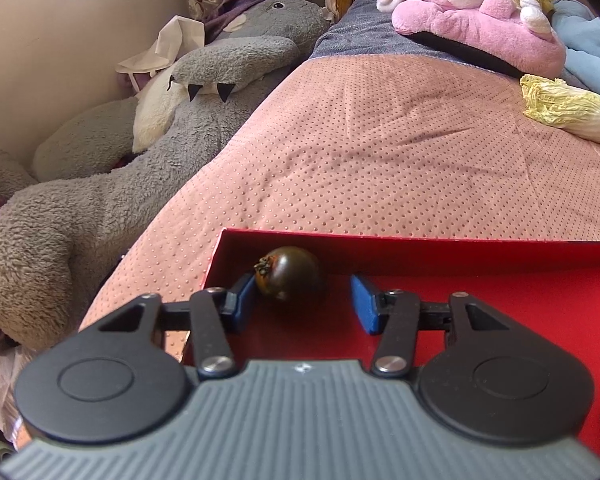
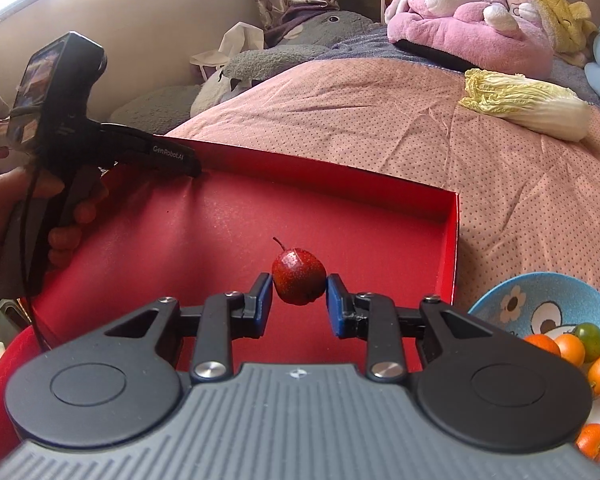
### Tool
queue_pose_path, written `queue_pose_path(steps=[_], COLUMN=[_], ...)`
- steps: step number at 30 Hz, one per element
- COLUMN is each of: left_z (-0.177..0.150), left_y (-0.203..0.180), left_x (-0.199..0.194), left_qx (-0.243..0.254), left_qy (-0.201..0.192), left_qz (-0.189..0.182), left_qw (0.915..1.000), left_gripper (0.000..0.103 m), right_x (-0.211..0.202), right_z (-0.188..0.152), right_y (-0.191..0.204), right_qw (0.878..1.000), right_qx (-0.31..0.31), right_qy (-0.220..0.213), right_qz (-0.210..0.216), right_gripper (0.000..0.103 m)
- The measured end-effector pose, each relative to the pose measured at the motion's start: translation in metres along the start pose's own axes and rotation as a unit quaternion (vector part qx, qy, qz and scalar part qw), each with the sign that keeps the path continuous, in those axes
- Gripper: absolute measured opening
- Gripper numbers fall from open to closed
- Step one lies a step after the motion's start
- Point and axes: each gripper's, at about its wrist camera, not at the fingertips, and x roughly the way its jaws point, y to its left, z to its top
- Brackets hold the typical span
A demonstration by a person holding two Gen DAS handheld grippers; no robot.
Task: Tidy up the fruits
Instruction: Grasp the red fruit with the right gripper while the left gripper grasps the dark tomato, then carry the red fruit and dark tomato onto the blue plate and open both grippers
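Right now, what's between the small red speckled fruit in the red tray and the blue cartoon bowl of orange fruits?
In the right wrist view: the right gripper's right finger, bare tray floor, the tray wall, then pink dotted bedspread.

red tray (image 2: 228, 224), plain inside. dark brown-green tomato (image 1: 290, 279). glossy red fruit (image 2: 299, 277), finely speckled. blue pads (image 2: 265, 300) on black gripper fingers. pink bedspread (image 1: 380, 152) with dotted pattern. blue bowl (image 2: 540, 300) with flower and cartoon print, orange and green fruits (image 2: 572, 348) inside. pale yellow-white cabbage (image 2: 528, 104). grey plush (image 1: 100, 200), pink plush (image 2: 468, 28).
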Motion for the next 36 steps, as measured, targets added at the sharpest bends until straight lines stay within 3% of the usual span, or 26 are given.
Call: queue_pose_path(steps=[2, 12, 19, 27, 36], left_z=[0.000, -0.010, -0.018, -0.030, -0.058], left_y=[0.002, -0.003, -0.028, -0.094, -0.194], left_x=[-0.001, -0.023, -0.059, -0.095, -0.123], left_qx=[-0.004, -0.006, 0.019, 0.048, 0.131], left_qy=[0.001, 0.002, -0.021, -0.027, -0.018], left_qz=[0.001, -0.008, -0.028, -0.107, -0.195], left_qw=[1.0000, 1.0000, 0.9992, 0.9928, 0.9719], left_gripper=[0.040, 0.039, 0.039, 0.039, 0.039], right_x=[-0.006, -0.039, -0.078, -0.116, -0.092], right_z=[-0.003, -0.017, -0.038, -0.074, -0.090], right_y=[0.000, -0.006, -0.036, -0.103, -0.168], right_qw=[1.000, 1.000, 0.998, 0.989, 0.980], right_qx=[0.000, 0.007, 0.032, 0.081, 0.102], right_qy=[0.000, -0.014, -0.030, -0.042, -0.014], right_qz=[0.001, -0.008, -0.036, -0.114, -0.173], right_gripper=[0.034, 0.034, 0.034, 0.034, 0.034])
